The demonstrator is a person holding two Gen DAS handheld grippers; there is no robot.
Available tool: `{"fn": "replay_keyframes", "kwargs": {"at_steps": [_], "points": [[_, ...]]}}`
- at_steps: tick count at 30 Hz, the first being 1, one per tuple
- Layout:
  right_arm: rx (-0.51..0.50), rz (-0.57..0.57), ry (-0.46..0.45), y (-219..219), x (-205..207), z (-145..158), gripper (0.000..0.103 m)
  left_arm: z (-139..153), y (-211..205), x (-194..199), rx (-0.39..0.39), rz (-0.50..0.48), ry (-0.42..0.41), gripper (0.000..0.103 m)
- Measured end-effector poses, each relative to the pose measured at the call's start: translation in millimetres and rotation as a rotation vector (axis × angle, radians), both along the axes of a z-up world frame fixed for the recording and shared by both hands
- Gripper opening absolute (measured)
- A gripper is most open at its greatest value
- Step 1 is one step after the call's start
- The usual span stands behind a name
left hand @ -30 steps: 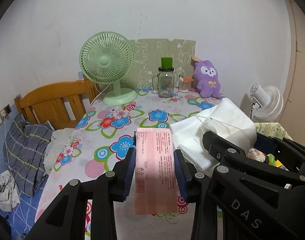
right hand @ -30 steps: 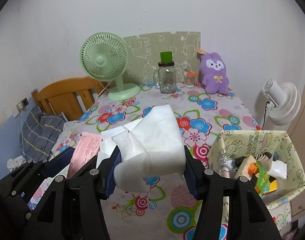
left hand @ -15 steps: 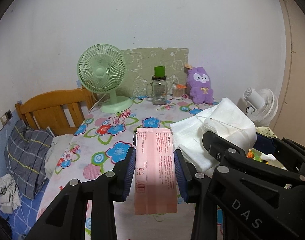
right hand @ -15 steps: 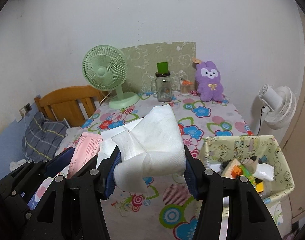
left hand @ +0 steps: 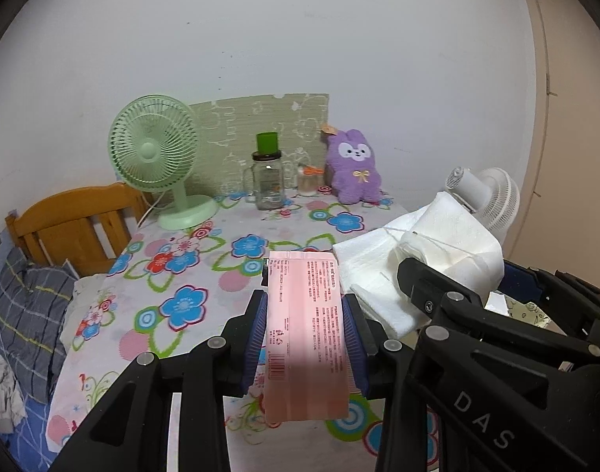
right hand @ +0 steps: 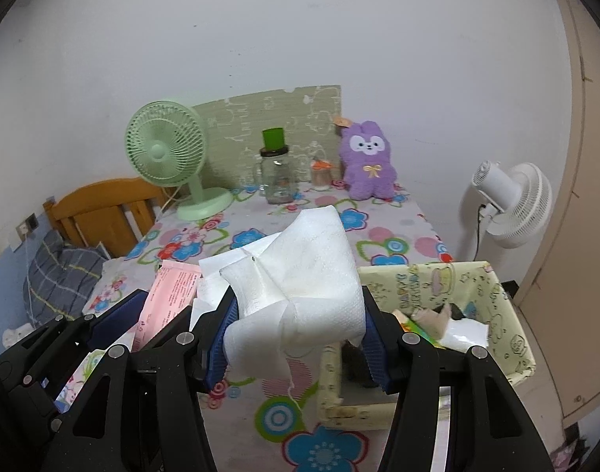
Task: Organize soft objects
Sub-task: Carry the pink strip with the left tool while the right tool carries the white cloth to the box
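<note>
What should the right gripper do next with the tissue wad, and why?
Probably carry it a little further right, over the yellow basket, then let go. The right gripper is clamped on the white tissue wad, which hangs beside the basket's near wall, not yet above the opening.

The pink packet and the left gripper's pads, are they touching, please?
Touching: the left wrist view shows both blue pads pressed against the pink packet's edges.
</note>
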State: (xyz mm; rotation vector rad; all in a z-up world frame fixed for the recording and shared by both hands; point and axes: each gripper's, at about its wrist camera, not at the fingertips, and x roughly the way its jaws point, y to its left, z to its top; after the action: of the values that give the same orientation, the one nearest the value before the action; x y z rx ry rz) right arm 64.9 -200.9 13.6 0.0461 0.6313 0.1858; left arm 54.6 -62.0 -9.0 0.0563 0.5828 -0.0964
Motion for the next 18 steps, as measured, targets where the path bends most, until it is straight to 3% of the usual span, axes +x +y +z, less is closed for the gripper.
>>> {"fn": "replay_keyframes", "kwargs": {"at_steps": [18], "points": [[-0.004,-0.087,0.019,-53,19,-11,0.06,-8,-56,21,0.011,-0.091,0.019,0.038]]}}
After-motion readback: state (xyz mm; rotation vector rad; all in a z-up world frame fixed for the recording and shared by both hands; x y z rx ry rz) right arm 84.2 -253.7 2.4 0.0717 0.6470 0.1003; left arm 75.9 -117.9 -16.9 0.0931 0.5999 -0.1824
